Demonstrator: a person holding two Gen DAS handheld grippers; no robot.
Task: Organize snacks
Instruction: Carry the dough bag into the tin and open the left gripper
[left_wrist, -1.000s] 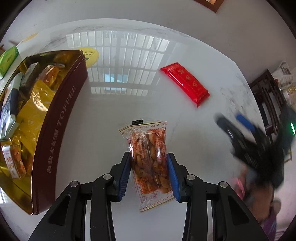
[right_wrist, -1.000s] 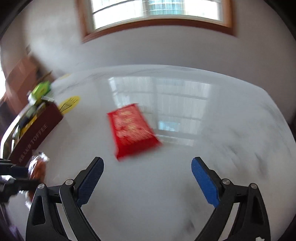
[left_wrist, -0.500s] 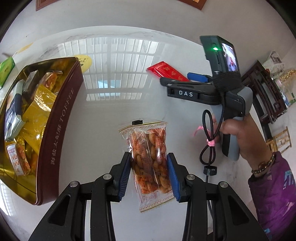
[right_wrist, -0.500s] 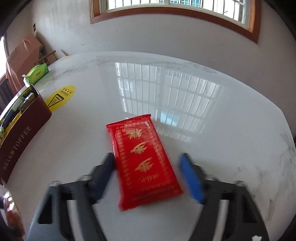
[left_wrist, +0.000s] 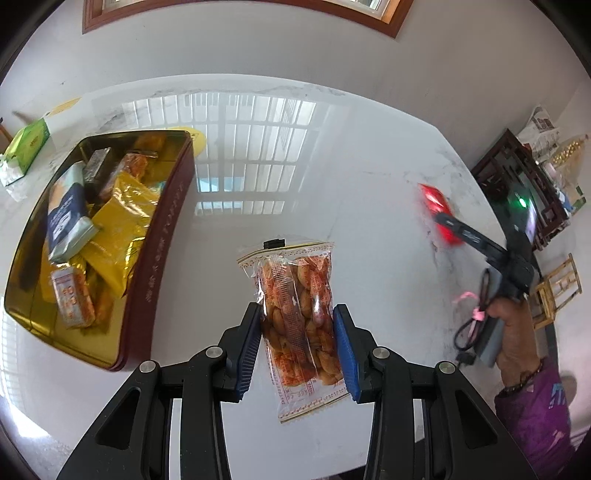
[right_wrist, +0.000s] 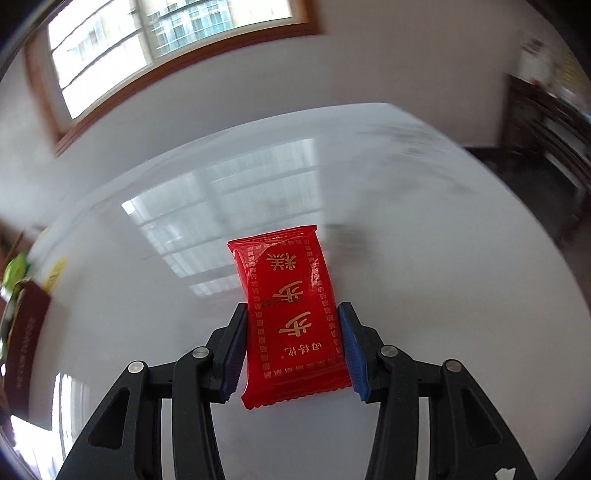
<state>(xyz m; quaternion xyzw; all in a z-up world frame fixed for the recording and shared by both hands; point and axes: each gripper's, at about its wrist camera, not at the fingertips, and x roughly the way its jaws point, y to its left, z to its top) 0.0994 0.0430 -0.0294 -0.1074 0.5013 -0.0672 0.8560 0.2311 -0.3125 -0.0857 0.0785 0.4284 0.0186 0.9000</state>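
My left gripper (left_wrist: 297, 343) is shut on a clear packet of orange peanuts (left_wrist: 299, 317) and holds it above the white marble table, to the right of the open toffee tin (left_wrist: 162, 236). The tin holds several snack packets. My right gripper (right_wrist: 293, 349) is shut on a red snack packet with gold characters (right_wrist: 291, 314), lifted off the table. In the left wrist view the right gripper (left_wrist: 461, 229) shows blurred at the right with the red packet (left_wrist: 436, 199).
A green tissue box (left_wrist: 27, 142) lies at the table's far left, beyond the tin. A yellow sticker (left_wrist: 199, 138) lies behind the tin. The tin (right_wrist: 22, 343) shows at the left edge of the right wrist view. Dark wooden furniture (left_wrist: 524, 184) stands beyond the table's right edge.
My right gripper came down around the red packet, shut on it and lifted it to the right. My left gripper has kept hold of the peanut packet and risen, so more of the tin's inside shows.
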